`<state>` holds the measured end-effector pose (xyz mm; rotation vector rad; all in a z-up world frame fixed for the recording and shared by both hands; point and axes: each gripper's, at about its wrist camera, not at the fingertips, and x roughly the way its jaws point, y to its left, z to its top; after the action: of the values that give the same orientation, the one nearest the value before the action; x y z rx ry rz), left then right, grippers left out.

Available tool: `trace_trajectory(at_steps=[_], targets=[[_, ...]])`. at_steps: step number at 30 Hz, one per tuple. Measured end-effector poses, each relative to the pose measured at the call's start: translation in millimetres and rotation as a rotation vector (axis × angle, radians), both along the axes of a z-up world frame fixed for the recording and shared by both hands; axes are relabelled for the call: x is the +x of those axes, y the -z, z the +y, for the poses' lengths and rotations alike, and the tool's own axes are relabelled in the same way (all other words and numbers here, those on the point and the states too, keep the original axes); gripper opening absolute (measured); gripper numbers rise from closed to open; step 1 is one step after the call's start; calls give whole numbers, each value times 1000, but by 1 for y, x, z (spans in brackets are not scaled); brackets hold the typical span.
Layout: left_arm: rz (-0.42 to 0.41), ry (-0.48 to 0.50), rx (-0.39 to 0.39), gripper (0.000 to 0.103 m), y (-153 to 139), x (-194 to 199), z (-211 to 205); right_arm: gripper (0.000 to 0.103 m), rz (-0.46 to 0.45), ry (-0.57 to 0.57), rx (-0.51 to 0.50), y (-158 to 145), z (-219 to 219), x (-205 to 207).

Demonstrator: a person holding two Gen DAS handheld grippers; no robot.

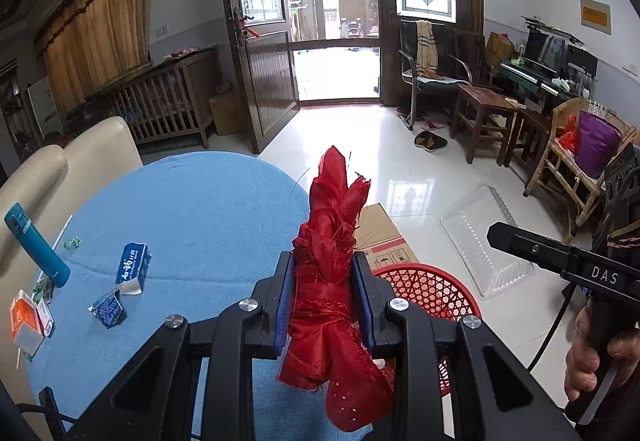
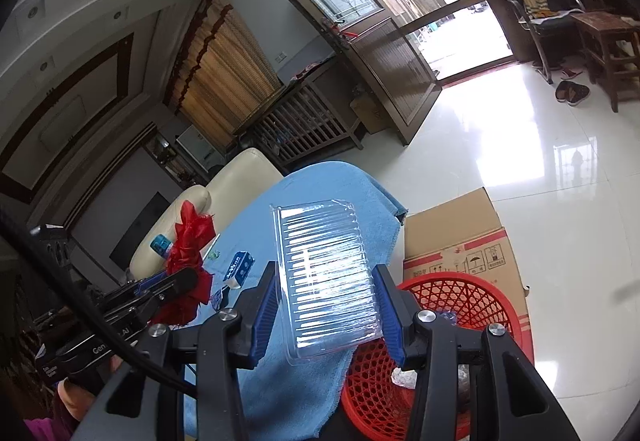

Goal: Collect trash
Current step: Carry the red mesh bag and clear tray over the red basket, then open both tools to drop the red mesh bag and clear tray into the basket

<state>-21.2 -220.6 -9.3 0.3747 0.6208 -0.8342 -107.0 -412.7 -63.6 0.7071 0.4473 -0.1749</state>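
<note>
A crumpled red cloth (image 1: 334, 273) was clenched between the pads of the left gripper (image 1: 325, 281), its long axis running forward along the fingers and sticking out past the tips. A clear ribbed plastic tray (image 2: 326, 273) was gripped across its width by the right gripper (image 2: 326, 305), with its length pointing up and away from the jaws.

The red mesh basket (image 2: 452, 305) stood on the floor just off the near right edge of the table, which was covered by a blue cloth (image 1: 200, 209), with a cardboard box (image 2: 460, 233) behind it. In both wrist views the basket lay below and to the right of the fingertips; its rim showed directly under the right gripper's jaw, so the right hand was judged nearer. The tray's lower end hung close to the rim, though whether it was over the opening could not be told.

Cartons (image 1: 134, 267) and a teal bottle (image 1: 36, 245) lay towards the table's left edge.
</note>
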Motion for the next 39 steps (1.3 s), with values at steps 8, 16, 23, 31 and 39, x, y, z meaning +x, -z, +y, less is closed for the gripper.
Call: trace_trajectory(at_steps=[8, 16, 23, 31, 39], targets=[[-36, -4, -20, 30, -3, -3, 11, 49, 6, -24, -40, -11, 15, 5], [41, 40, -73, 30, -2, -2, 19, 49, 12, -46, -65, -16, 27, 10], [142, 124, -115, 30, 1, -2, 22, 49, 13, -35, -64, -12, 24, 7], [270, 160, -22, 31, 41, 3, -6, 49, 81, 51, -25, 15, -5, -1], [373, 174, 34, 51, 78, 3, -30, 62, 181, 65, 121, 65, -36, 2]])
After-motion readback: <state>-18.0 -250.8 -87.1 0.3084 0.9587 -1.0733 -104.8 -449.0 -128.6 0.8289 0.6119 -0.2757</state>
